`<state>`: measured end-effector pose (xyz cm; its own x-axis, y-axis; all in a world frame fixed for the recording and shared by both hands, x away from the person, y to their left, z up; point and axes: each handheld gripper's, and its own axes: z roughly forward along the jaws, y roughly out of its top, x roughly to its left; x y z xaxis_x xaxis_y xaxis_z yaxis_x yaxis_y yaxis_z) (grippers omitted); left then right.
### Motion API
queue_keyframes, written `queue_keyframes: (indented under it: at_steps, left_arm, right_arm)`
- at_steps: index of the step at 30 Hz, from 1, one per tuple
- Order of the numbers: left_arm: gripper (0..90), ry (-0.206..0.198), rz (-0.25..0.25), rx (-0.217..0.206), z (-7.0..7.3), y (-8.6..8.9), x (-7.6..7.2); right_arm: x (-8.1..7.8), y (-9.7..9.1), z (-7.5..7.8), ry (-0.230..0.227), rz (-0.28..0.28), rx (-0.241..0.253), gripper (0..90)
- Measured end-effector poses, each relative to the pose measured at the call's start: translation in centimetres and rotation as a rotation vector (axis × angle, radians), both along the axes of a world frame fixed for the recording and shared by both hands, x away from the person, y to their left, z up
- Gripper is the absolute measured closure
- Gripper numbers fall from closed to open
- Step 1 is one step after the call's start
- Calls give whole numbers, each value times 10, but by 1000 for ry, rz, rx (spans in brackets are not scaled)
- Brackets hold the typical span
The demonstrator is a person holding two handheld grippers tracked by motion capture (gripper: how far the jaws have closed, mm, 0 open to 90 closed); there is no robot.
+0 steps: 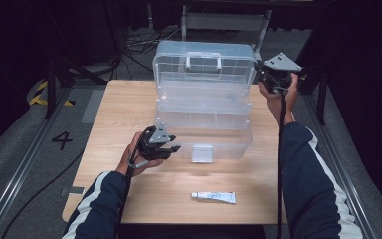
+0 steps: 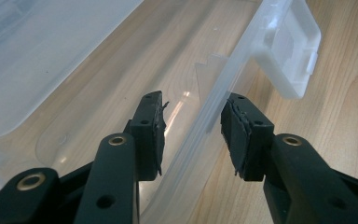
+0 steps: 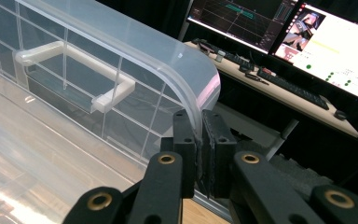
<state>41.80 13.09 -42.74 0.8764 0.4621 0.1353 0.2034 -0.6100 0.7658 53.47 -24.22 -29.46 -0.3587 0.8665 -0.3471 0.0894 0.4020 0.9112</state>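
Observation:
A clear plastic storage box (image 1: 204, 130) stands on the wooden table (image 1: 124, 104) with its lid (image 1: 204, 62) raised upright at the back. My right gripper (image 1: 260, 69) is shut on the lid's right edge; in the right gripper view (image 3: 200, 149) its pads pinch the curved rim (image 3: 186, 79), near the white handle (image 3: 74, 60). My left gripper (image 1: 174, 148) is at the box's front left corner. In the left gripper view (image 2: 191, 133) its jaws straddle the front wall (image 2: 223, 88) with gaps on both sides, so it is open. The front latch (image 2: 291, 51) hangs open.
A small white tube (image 1: 214, 197) lies near the table's front edge. Beyond the lid, a desk with monitors (image 3: 331, 42) and a keyboard (image 3: 289, 88) stands off the table. Dark stands (image 1: 54, 84) and cables surround the table.

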Motion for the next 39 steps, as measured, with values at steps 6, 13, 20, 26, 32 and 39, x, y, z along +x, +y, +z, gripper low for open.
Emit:
queue_keyframes:
  at_steps: [6, 13, 20, 26, 32, 39]
  left_arm:
    - [607, -7, -9, 5, 0, 1, 0]
    - [613, -13, -12, 5, 0, 1, 0]
    - [615, -19, -15, 5, 0, 2, 0]
    - [621, -16, -21, 6, 0, 2, 0]
    - [619, -15, -17, 7, 0, 2, 0]
    - [638, -38, -30, 28, 1, 2, -1]
  right_arm:
    - [8, -1, 2, 23, 1, 13, 857]
    - [19, -1, 4, 49, -1, 30, 858]
    - [29, -1, 3, 56, -9, 56, 858]
    - [36, -3, 4, 76, 7, 61, 858]
    - [45, -4, 3, 90, 5, 72, 857]
    - [61, -6, 2, 132, 11, 100, 857]
